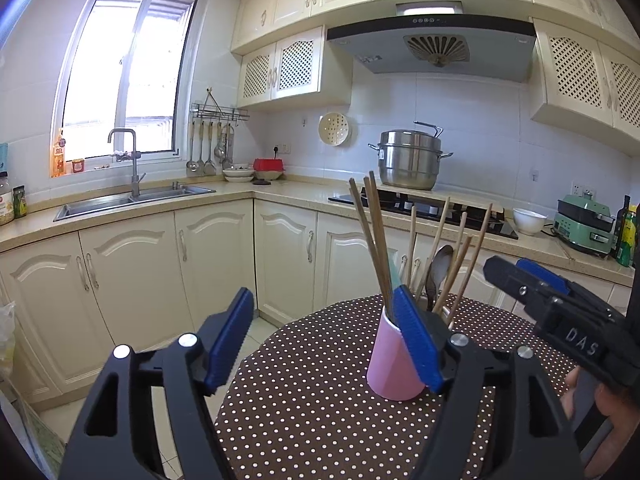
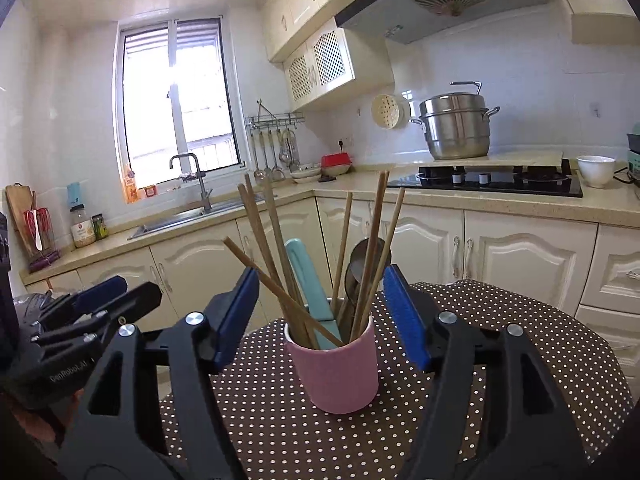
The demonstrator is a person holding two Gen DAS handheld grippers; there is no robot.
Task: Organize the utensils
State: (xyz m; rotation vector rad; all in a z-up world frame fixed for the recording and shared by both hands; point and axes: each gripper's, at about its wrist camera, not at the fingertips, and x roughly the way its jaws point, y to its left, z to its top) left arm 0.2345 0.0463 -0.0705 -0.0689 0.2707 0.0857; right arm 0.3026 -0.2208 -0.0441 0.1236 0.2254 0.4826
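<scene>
- left gripper (image 1: 324, 336) fills the foreground of its own view, jaws wide apart with nothing gripped; its right pad (image 1: 416, 336) overlaps the cup in the picture, contact unclear
- right gripper (image 2: 324, 312) is likewise spread wide and empty, blue pads (image 2: 240, 312) standing either side of the cup without pressing it
- pink cup (image 2: 334, 372) stands upright on the dotted tablecloth (image 2: 500, 320), just ahead of both grippers
- chopsticks (image 2: 260, 232) lean fanned out in the cup, with a metal spoon (image 2: 360, 264) and a teal handle (image 2: 308, 276) among them
- behind: cream cabinets (image 1: 132, 276), a sink (image 1: 132, 200), a steamer pot (image 1: 408, 160) on the hob
</scene>
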